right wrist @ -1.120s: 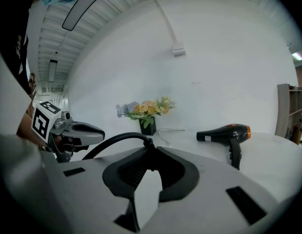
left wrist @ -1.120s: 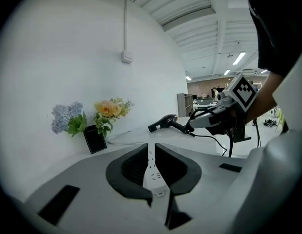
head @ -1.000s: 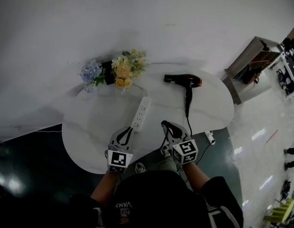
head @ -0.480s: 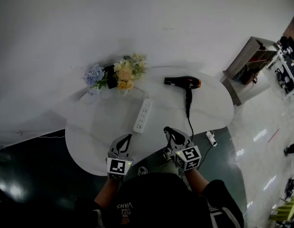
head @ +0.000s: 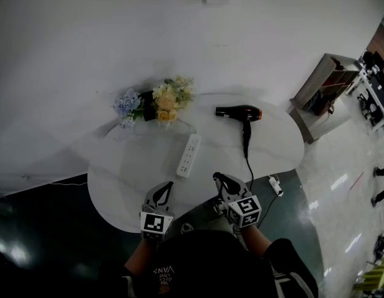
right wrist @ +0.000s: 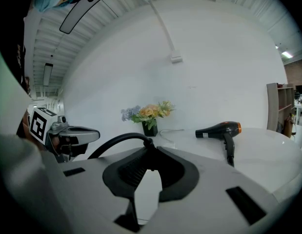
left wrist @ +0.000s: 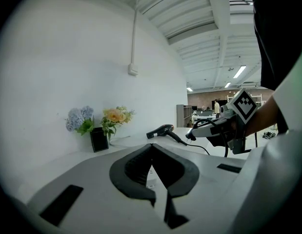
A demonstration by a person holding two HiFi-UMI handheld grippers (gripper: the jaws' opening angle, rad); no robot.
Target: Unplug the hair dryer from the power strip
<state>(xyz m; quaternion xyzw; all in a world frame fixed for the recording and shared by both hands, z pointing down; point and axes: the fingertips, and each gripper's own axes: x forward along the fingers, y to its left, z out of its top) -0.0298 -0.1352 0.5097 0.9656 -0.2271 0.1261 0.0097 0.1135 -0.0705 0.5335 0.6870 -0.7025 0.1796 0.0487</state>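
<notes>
The white power strip (head: 188, 156) lies on the round white table (head: 123, 172), nothing plugged into it that I can see. The black hair dryer (head: 239, 112) (right wrist: 221, 128) (left wrist: 160, 130) lies at the table's far right, and its cord (head: 247, 154) runs towards the near edge. My right gripper (head: 218, 179) (right wrist: 150, 145) is shut on the black plug at the cord's end, held clear of the strip to its near right. My left gripper (head: 167, 187) (left wrist: 151, 145) is shut and empty, just on the near side of the strip.
A black vase of flowers (head: 156, 99) (right wrist: 148, 112) stands at the table's far edge by the wall. The strip's white lead runs past it. A small white object (head: 274, 183) lies on the dark floor off the table's right. A shelf unit (head: 325, 82) stands further right.
Both grippers have drawn back from the power strip towards the near table edge. The left jaws have closed. The plug stays in the right gripper.
</notes>
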